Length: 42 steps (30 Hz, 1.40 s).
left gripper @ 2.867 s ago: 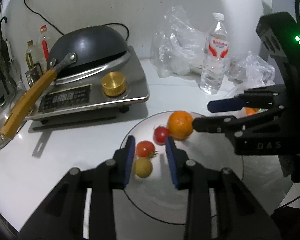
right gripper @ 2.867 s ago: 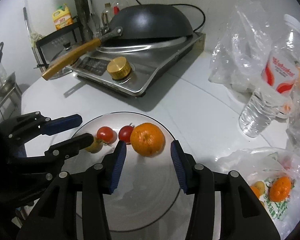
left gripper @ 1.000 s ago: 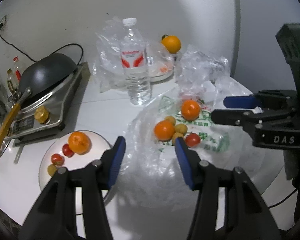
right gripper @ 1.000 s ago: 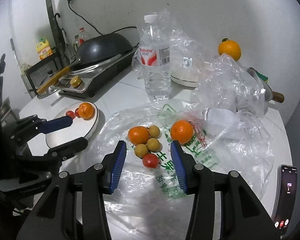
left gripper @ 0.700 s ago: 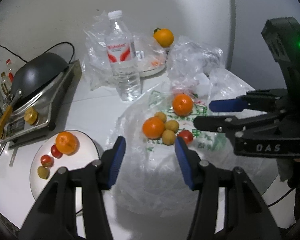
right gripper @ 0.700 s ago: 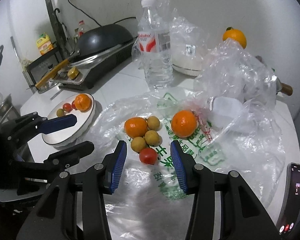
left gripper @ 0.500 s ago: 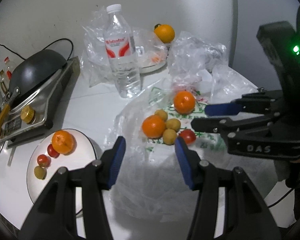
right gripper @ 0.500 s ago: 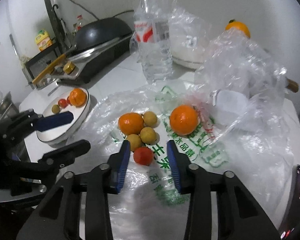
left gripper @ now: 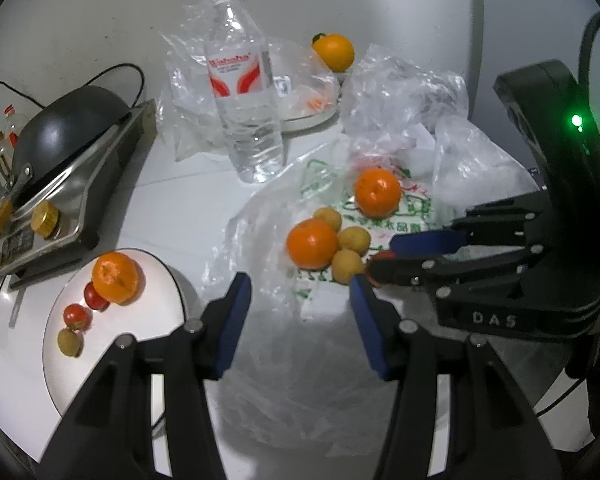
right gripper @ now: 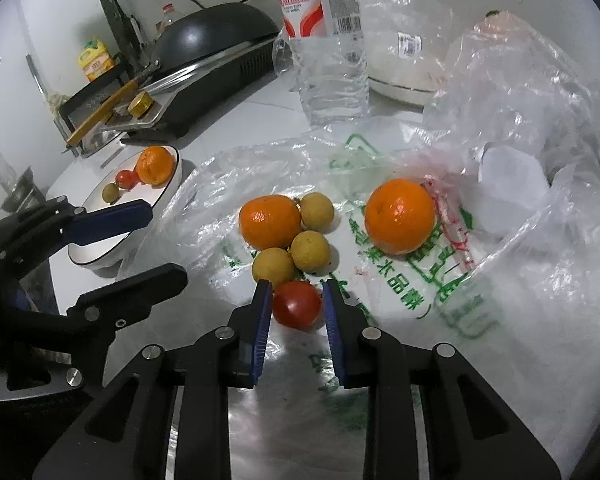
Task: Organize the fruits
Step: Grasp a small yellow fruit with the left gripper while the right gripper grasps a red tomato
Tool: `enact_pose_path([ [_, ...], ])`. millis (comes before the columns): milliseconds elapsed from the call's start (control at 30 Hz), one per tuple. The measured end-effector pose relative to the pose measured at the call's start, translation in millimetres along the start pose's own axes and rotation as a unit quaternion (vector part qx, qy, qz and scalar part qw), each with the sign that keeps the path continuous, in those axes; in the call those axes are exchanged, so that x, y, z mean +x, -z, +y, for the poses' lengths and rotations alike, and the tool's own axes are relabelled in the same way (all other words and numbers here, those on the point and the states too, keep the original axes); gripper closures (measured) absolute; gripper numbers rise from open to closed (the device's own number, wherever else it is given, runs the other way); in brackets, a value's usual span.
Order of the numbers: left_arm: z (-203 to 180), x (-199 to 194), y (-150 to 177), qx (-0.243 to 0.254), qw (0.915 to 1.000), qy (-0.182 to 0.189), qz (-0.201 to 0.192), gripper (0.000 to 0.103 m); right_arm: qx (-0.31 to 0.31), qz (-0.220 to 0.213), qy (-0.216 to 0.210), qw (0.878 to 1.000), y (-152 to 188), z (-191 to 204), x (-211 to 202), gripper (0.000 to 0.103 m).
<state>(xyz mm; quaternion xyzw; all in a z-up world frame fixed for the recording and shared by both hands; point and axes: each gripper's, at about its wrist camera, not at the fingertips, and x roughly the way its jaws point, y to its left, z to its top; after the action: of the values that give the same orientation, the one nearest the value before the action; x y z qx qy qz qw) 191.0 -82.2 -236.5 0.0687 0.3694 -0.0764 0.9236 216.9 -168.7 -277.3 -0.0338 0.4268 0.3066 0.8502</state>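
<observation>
On a spread plastic bag (right gripper: 400, 300) lie two oranges (right gripper: 270, 222), three small yellow-brown fruits (right gripper: 312, 252) and a red tomato (right gripper: 296, 304). My right gripper (right gripper: 296, 292) is low over the bag, its jaws closing tight on the tomato, with a blue pad pressed on each side. In the left wrist view only a red sliver of that tomato (left gripper: 381, 255) shows between the right fingers. My left gripper (left gripper: 298, 284) hangs open and empty above the bag's near edge. To the left, a white plate (left gripper: 112, 360) holds an orange (left gripper: 116, 276), two tomatoes and one small yellow fruit.
A water bottle (left gripper: 244, 100) stands behind the bag. A cooker with a black wok (left gripper: 60, 132) sits at the far left. Crumpled clear bags (left gripper: 400, 92) and another orange (left gripper: 334, 52) on a covered dish are at the back.
Both grippers have sunk toward the bag of fruit. The right gripper's jaws have narrowed from wide apart to closed on the red tomato. The left jaws kept their width.
</observation>
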Motion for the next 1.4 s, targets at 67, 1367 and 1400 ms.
enact_pose_path([
  [67,-1.6,0.3,-1.0,0.004,1.0000,0.002,-0.002,0.050,0.003,0.001,-0.006,1.000,0.3,-1.5,0.8,0.075],
  [1367,-39.2,48.1,-16.4,0.054,0.9965,-0.001,0.063,0.067,0.044,-0.063,-0.007,0.997,9.4,-47.6,-40.0,0.075],
  [1400,-40.1,49.7,-16.3,0.054,0.9964,0.002,0.066,0.074,0.044,-0.065,-0.007,0.997,9.7,-47.9,-41.0,0.075],
])
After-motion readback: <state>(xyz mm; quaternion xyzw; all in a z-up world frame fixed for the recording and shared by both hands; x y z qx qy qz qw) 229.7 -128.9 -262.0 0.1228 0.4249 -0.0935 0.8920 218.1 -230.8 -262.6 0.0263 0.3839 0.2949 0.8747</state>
